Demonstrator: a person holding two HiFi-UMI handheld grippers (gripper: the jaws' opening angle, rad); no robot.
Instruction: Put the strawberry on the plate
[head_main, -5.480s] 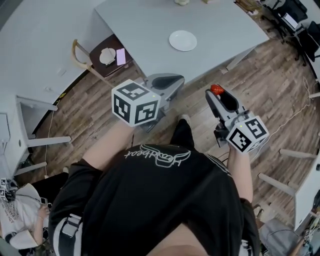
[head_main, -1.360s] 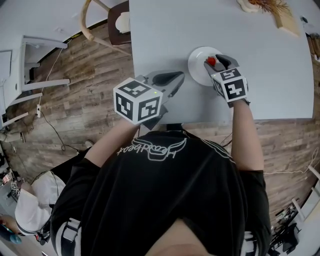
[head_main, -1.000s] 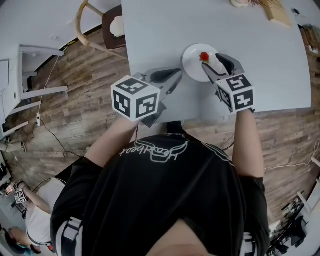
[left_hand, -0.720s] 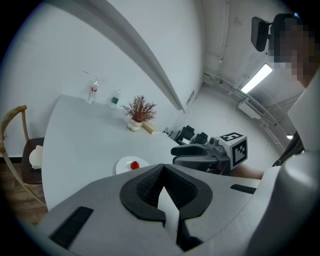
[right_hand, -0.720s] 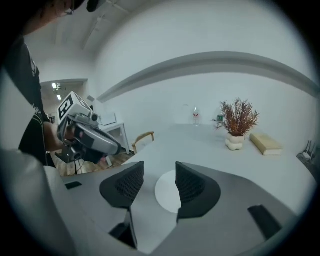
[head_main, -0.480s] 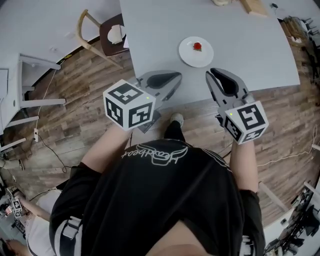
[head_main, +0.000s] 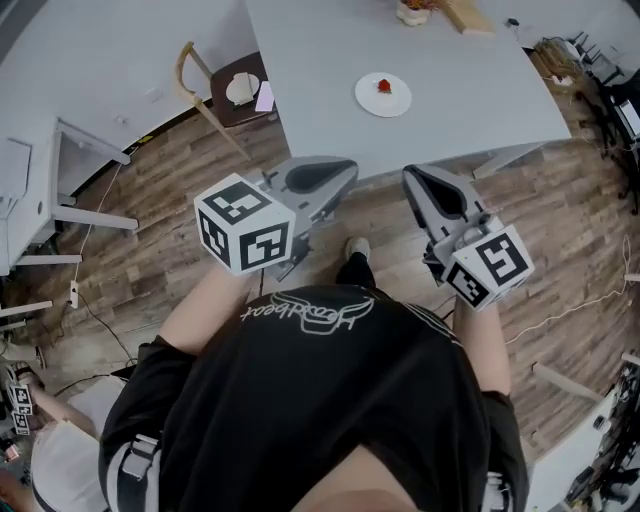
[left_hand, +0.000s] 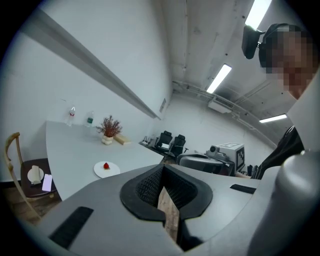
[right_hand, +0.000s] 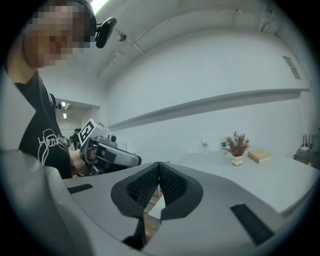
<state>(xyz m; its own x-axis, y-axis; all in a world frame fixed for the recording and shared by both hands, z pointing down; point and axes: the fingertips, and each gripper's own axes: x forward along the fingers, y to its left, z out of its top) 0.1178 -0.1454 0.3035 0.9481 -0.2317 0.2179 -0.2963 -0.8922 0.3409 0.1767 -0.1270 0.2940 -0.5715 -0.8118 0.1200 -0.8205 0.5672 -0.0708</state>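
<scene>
The red strawberry (head_main: 384, 85) lies on the small white plate (head_main: 370, 100), which sits on the grey table (head_main: 460, 90). Both grippers are held back from the table, over the wooden floor. My left gripper (head_main: 351, 164) is shut and empty. My right gripper (head_main: 407, 172) is also shut, with nothing between its jaws. The left gripper view shows the plate (left_hand: 113, 171) with the strawberry (left_hand: 106, 166) far off beyond the left gripper (left_hand: 162, 168). In the right gripper view the right gripper (right_hand: 159, 164) points past the table, and the plate is out of sight.
A wooden chair (head_main: 212, 90) with a dish and a phone on its seat stands at the table's left end. A potted dried plant (head_main: 414, 10) and a wooden block (head_main: 465, 16) sit at the table's far side. White furniture (head_main: 40, 190) stands left.
The right gripper carried the strawberry to the plate, let it go there, pulled back and shut. The person has stepped away from the table, so both grippers now hang over the floor.
</scene>
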